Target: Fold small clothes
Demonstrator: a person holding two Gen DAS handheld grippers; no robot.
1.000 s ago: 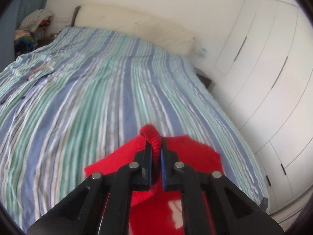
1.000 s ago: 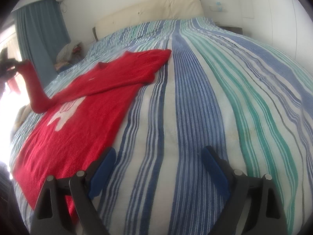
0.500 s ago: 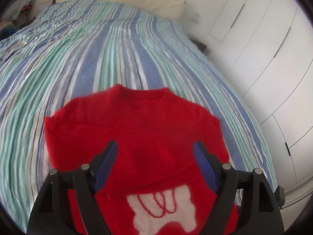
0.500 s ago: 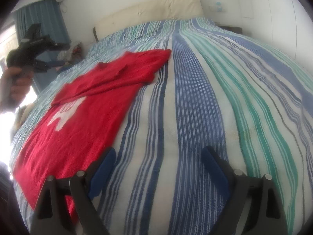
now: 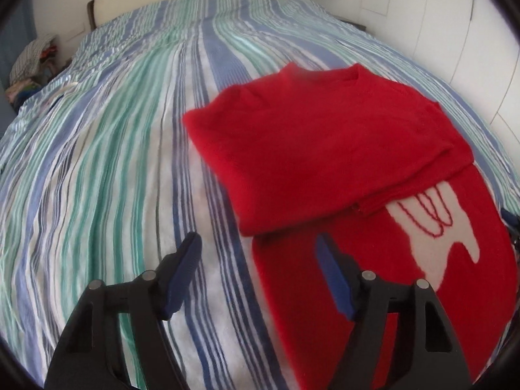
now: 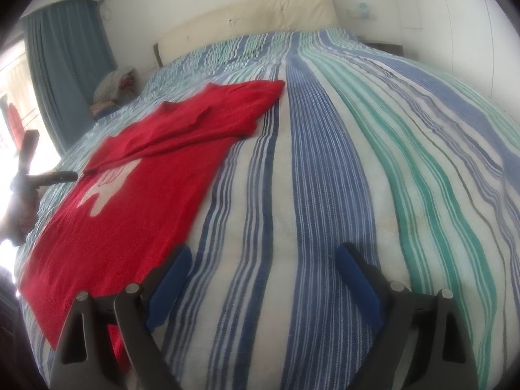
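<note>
And the sleeve is down! A second ago the left tongs [image 5: 256,266] had the red cuff pinched and lifted; now they've let go, swung off to the sweater's left side, and hang wide open with nothing in them, over striped sheet at the garment's edge. The red sweater [image 5: 328,149] lies flat on the bed [image 6: 341,169], close to the foot edge, both sleeves folded across the chest, white motif [image 5: 435,227] showing below the fold. The right tongs [image 6: 263,279] haven't budged: spread wide, empty, hovering over bare sheet just beside the sweater's right hem.

What's left, I'd say, is bringing the bottom up over the top. The risk? That knit looks soft and slack. Grab only one hem corner, or lift the two sides unevenly, and the folded sleeves could slide out and undo the tidy work. Pinch too deep and the striped sheet may come up with it, dragging the whole bundle askew.
</note>
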